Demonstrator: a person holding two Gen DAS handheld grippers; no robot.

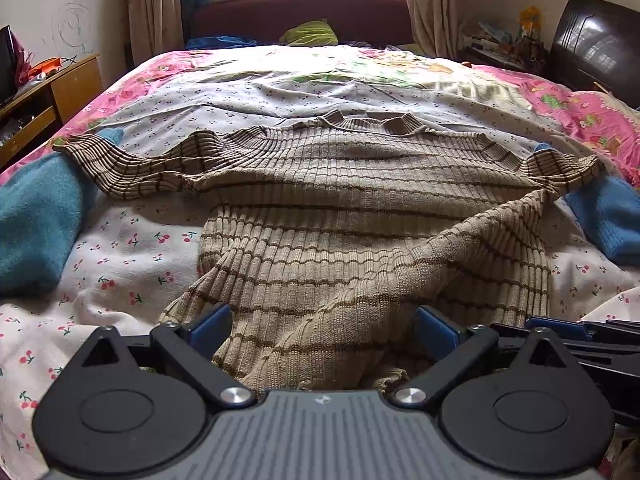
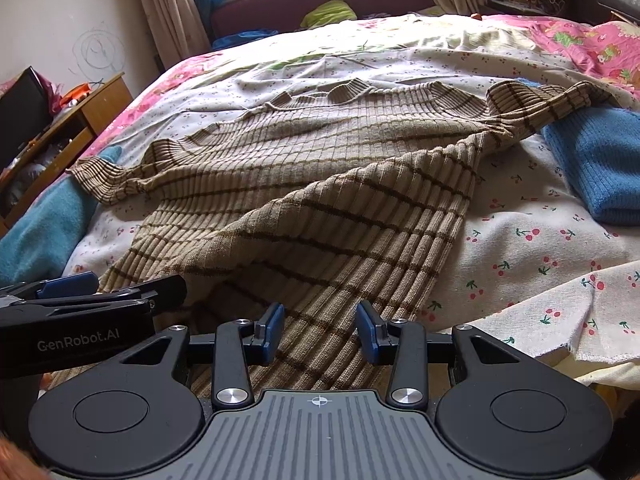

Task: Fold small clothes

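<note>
Striped sweater (image 1: 340,208): spread on bed (image 1: 132,248), hem at near edge. Left gripper (image 1: 320,328), right gripper (image 2: 320,332): both released, hem between jaws.

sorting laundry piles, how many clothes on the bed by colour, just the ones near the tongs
tan striped: 1, the ribbed sweater spread flat, hem between the left tongs and under the right tongs
blue: 2, one knit by the left sleeve, one knit by the right sleeve
total: 3
</note>
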